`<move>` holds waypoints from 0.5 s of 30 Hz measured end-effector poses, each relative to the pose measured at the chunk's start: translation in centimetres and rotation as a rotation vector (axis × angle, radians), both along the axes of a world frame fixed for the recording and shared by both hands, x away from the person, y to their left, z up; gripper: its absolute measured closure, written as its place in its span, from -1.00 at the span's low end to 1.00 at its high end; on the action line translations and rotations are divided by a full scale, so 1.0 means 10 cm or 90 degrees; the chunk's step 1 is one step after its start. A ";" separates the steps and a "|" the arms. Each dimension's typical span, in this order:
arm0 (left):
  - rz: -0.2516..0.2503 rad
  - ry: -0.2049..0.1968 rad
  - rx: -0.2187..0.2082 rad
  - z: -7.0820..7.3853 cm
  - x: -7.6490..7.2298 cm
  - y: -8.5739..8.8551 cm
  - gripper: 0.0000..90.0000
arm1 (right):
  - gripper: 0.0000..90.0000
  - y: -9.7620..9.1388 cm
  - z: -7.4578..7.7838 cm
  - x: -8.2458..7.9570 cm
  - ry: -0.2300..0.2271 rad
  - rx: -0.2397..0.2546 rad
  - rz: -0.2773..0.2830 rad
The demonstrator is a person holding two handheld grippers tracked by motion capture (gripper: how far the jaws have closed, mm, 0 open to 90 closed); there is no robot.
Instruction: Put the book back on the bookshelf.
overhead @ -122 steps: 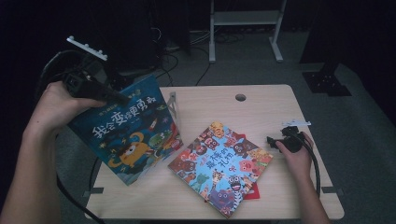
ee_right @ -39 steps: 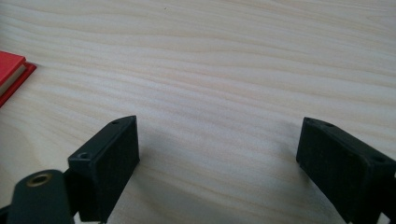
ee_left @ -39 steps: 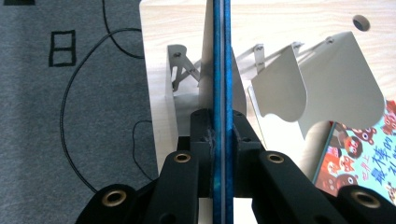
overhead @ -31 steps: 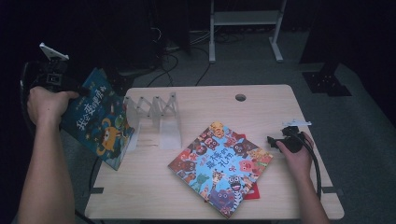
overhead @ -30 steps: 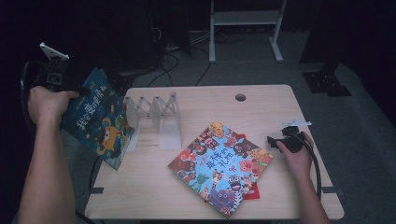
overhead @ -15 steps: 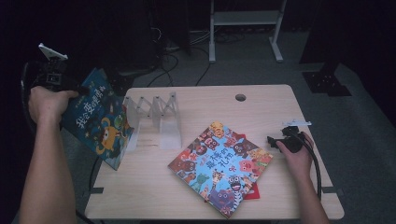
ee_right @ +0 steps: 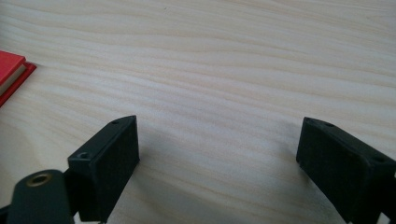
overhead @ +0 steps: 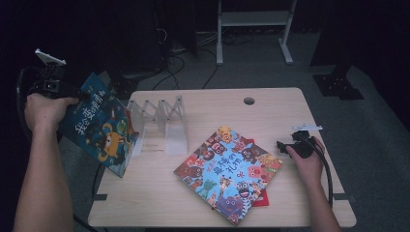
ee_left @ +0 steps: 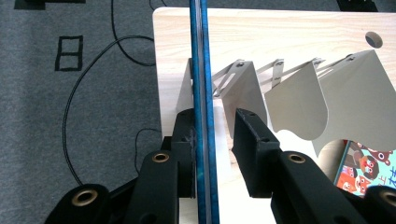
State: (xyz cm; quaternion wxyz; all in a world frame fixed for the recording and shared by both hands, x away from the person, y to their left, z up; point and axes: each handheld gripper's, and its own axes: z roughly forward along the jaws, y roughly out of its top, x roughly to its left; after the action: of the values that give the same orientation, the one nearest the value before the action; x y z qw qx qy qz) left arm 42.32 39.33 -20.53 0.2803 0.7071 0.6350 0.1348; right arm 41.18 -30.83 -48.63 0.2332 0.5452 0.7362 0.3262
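A blue picture book (overhead: pixel 99 128) stands on edge at the left end of the white folding book rack (overhead: pixel 162 118), leaning out over the table's left edge. In the left gripper view its thin blue edge (ee_left: pixel 201 93) runs up between the jaws of my left gripper (ee_left: pixel 215 119). Those jaws have just been opening: one pad still lies against the book and the other stands apart from it. In the high view my left gripper (overhead: pixel 80 96) is at the book's top corner. My right gripper (overhead: pixel 283 145) rests open on the table (overhead: pixel 270 111), its jaws (ee_right: pixel 219 135) wide over bare wood.
A colourful animal picture book (overhead: pixel 227 171) lies flat at the table's middle front, on top of a red book (overhead: pixel 261 198) whose corner appears in the right gripper view (ee_right: pixel 11 70). The rack's other slots (ee_left: pixel 299 98) are vacant. Cables lie on the grey carpet left of the table.
Since about four seconds ago the blue book has moved left off the tabletop and stands steeper at the rack's left end. Over the last second the hands have barely moved.
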 end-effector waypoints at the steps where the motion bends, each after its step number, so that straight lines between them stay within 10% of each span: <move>1: 0.001 -0.001 0.000 -0.01 0.00 0.01 0.50 | -0.74 0.00 0.00 0.00 0.000 0.000 0.000; 15: 0.005 -0.024 0.012 0.09 -0.10 0.11 0.35 | -0.74 0.00 0.00 0.00 0.000 0.000 0.000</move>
State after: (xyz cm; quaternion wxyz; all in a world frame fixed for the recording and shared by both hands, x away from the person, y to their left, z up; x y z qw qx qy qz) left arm 41.28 40.41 -19.66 0.2850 0.7046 0.6311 0.1547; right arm 41.18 -30.83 -48.63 0.2331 0.5452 0.7362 0.3261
